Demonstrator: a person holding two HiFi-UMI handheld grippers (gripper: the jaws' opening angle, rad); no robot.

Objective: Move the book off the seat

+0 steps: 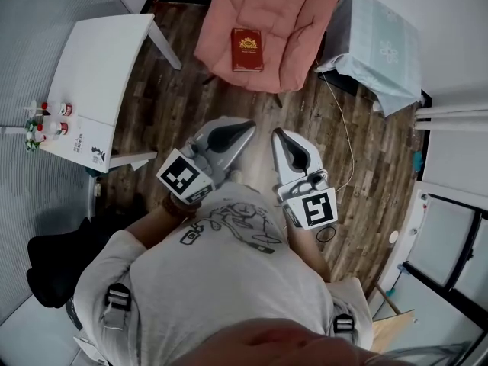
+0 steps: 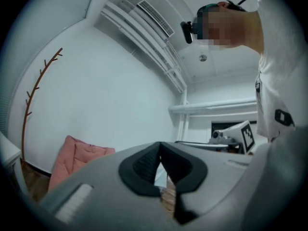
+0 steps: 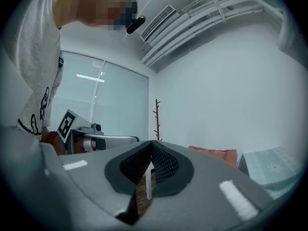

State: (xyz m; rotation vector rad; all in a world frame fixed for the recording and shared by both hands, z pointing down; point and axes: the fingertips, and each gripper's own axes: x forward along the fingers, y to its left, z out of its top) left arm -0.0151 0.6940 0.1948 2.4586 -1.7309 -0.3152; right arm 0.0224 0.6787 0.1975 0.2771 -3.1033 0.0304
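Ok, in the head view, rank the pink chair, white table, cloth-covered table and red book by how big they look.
Largest: chair and white table, about alike, too close to rank.
Next: cloth-covered table.
Smallest: book, clearly.

You have two grippers: left gripper (image 1: 248,126), right gripper (image 1: 277,133). One book (image 1: 247,49), one chair (image 1: 299,21), one white table (image 1: 99,59), one draped table (image 1: 379,43).
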